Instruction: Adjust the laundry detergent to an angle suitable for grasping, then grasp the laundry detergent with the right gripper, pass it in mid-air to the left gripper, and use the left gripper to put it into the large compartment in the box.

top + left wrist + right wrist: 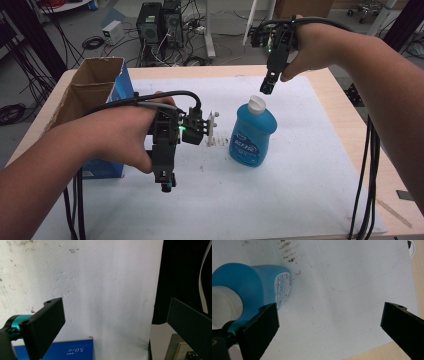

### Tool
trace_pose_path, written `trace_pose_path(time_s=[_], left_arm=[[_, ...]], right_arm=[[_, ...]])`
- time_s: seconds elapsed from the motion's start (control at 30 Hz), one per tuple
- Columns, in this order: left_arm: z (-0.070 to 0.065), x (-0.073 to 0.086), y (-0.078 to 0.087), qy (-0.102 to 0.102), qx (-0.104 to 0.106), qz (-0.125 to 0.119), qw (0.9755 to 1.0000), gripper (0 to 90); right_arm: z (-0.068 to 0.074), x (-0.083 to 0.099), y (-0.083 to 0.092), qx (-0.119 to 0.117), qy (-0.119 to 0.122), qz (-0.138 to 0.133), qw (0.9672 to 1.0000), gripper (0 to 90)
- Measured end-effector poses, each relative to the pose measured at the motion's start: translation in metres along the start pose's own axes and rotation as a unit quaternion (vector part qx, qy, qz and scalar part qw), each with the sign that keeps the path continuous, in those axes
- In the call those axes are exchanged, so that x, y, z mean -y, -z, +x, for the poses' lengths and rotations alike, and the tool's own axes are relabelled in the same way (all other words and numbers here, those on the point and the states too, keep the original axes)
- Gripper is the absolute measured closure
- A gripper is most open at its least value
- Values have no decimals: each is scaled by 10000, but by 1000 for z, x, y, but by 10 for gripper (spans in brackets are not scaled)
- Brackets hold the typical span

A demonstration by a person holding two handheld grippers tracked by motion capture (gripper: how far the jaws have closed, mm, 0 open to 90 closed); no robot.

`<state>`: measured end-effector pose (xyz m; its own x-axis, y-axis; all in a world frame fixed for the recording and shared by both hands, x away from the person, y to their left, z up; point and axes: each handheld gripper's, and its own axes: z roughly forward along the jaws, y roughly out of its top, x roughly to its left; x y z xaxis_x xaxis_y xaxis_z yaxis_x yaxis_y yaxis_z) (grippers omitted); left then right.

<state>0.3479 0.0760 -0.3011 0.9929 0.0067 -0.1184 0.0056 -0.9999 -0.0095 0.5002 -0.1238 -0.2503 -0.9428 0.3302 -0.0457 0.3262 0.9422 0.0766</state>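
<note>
A blue bottle (252,132) with a white cap (257,104) stands upright in the middle of the white sheet (300,175). My right gripper (266,88) hangs just above and behind the cap, pointing down, jaws wide open with nothing between them. In the right gripper view the bottle (254,282) lies left of the open right gripper (329,310), outside its jaws. My left gripper (165,184) is low over the sheet, left of the bottle and beside the box, open. The left gripper view has the left gripper (115,307) over bare white sheet.
An open cardboard box (92,87) with a blue side (65,350) stands at the table's left. A small white upright piece (213,128) sits between my left hand and the bottle. The wooden table edge (350,110) runs along the right. Cables hang at both sides.
</note>
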Motion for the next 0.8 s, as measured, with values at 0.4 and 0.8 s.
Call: trace_pose_path(time_s=[0.4,0.8], left_arm=[[-1,-2,1,-27,-16,-32,10000,18],[-2,0,0,25,-35,51,10000,18]], right_arm=[[2,3,5,60,-80,-28,9999,8],[-2,5,4,79,-75,-47,9999,8]])
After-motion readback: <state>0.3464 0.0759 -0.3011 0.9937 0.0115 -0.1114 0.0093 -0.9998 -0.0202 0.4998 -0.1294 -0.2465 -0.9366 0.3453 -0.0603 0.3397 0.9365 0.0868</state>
